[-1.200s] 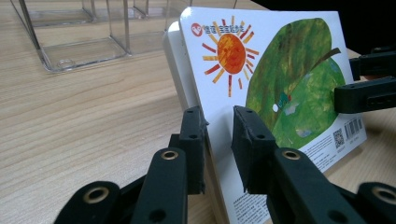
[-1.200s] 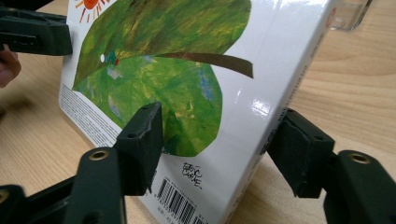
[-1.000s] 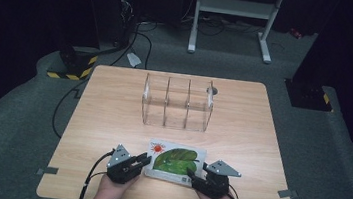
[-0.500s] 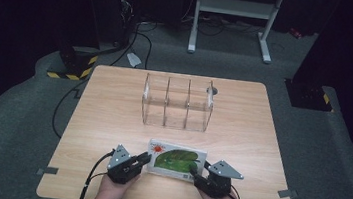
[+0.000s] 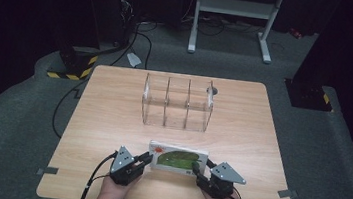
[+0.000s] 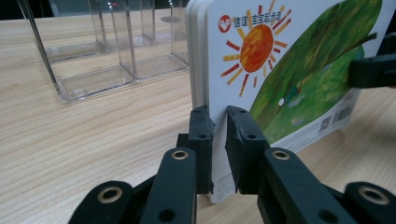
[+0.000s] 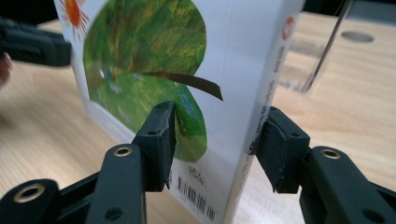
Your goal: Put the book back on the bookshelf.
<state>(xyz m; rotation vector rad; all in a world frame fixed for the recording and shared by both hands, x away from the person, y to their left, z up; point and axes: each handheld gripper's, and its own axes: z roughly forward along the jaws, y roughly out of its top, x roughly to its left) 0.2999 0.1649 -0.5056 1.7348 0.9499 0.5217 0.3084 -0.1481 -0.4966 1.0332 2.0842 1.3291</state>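
1. I was at the gripping step, standing a book point(image 5: 178, 158) on its long edge near my side of the desk point(image 5: 111, 122), one end in each tool. On the left, my left hand-held gripper point(image 5: 145, 160) was pressed together on the book's left end. In the left gripper view its two pads point(image 6: 201, 135) pinched the thin stack of pages low down, close to the desk top.

2. On the right, my right hand-held gripper point(image 5: 196, 170) had just been closing with the book's other end between its jaws. In the right gripper view one pad point(image 7: 161, 135) lay on the front cover and the other sat against the far edge of the spine. I judged it to be pinching the book across its thickness.

3. The clear rack point(image 5: 176, 102) with its three slots stood farther back on the desk, well apart from the book. I judged the next move to be a lift with both hands together. That meant keeping the book upright and level and carrying it forward over a slot. If one side led, the book could twist in the narrow left pinch.

4. The book point(image 6: 280, 70) was a stiff, thick-paged one with a white cover. It showed an orange sun with rays at the left and a big green leaf across the middle and right. There was small print and a code near the bottom edge, and a white spine point(image 7: 261, 70) with faint lettering.
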